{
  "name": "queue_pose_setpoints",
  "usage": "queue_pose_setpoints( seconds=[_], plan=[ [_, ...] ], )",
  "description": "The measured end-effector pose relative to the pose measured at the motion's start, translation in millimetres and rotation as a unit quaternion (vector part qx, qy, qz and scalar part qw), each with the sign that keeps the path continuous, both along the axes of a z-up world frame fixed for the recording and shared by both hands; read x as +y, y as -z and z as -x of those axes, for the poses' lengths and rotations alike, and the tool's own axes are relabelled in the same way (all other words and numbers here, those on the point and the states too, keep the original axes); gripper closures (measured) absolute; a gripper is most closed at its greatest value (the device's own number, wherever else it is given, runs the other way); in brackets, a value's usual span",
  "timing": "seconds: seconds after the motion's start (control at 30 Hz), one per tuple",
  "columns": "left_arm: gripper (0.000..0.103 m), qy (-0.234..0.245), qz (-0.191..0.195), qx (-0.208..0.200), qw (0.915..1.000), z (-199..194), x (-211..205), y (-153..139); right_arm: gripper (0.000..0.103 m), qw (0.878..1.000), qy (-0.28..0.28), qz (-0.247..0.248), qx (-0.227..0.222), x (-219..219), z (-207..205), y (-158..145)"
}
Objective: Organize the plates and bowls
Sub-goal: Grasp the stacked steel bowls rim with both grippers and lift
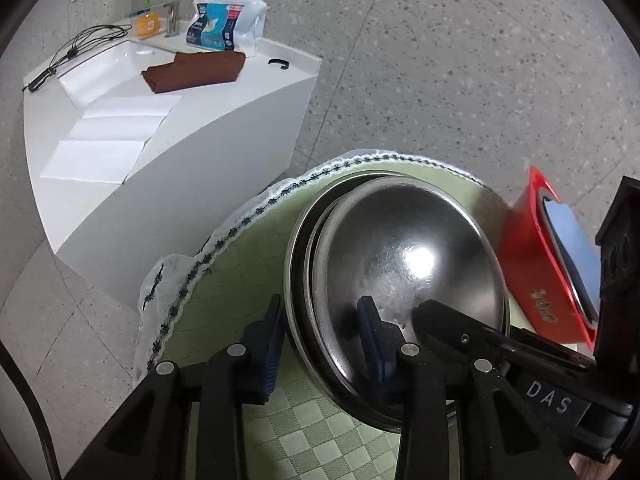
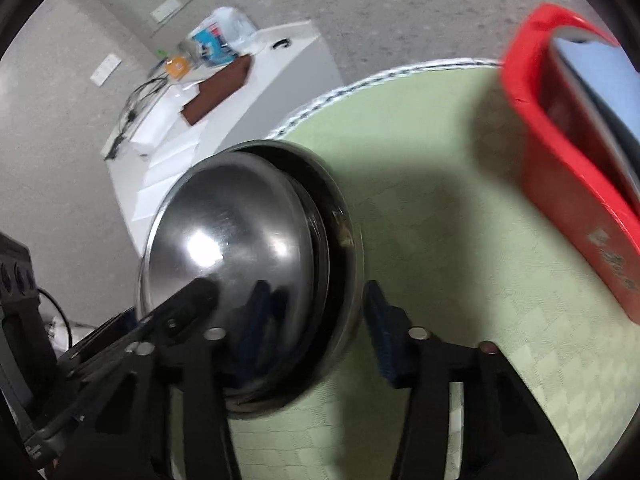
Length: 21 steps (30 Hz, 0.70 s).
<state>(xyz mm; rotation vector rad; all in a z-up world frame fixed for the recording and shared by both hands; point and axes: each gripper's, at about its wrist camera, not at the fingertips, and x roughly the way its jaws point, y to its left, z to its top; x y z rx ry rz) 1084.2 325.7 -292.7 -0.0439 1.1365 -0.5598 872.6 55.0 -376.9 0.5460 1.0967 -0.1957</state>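
Straddling the rim of the stacked steel bowls (image 1: 400,272) on the green table (image 1: 224,300), I am holding my left gripper (image 1: 324,336) spread, gripping nothing, and my right gripper (image 2: 316,320) likewise spread around the far rim. Next I am judging both must close and lift evenly. The table edge (image 1: 248,216) and red basin (image 2: 568,200) are limiting room.

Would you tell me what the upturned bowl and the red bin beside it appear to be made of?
The upturned bowl looks like stainless steel, polished: it mirrors a bright light spot and the gripper fingers. The red bin seems moulded plastic, smooth and slightly glossy, uniformly coloured with thin rounded walls.
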Motion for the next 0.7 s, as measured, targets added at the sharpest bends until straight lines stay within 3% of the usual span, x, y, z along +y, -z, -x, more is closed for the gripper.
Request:
queue_pose_setpoints(
  seconds=[0.1,0.3,0.43,0.7],
  plan=[
    [0.072,-0.012,-0.009,-0.011,0.9998,7.8,-1.1,-4.1,0.063,1.0,-0.008,-0.001,-0.011,1.2,2.9,-3.7],
    [0.073,-0.042,-0.009,-0.043,0.9982,50.1,-3.4,-32.0,0.063,0.998,-0.042,-0.006,-0.042,1.1,17.8,-27.9],
    [0.073,-0.073,0.005,-0.069,0.9949,90.1,-5.7,-65.6,0.063,0.995,-0.069,-0.01,-0.074,-7.7,33.9,-57.6],
    [0.075,-0.091,0.023,-0.099,0.9907,152.4,-66.1,-123.1,0.063,0.989,-0.098,-0.001,-0.11,-65.3,79.7,-120.6]
  ],
)
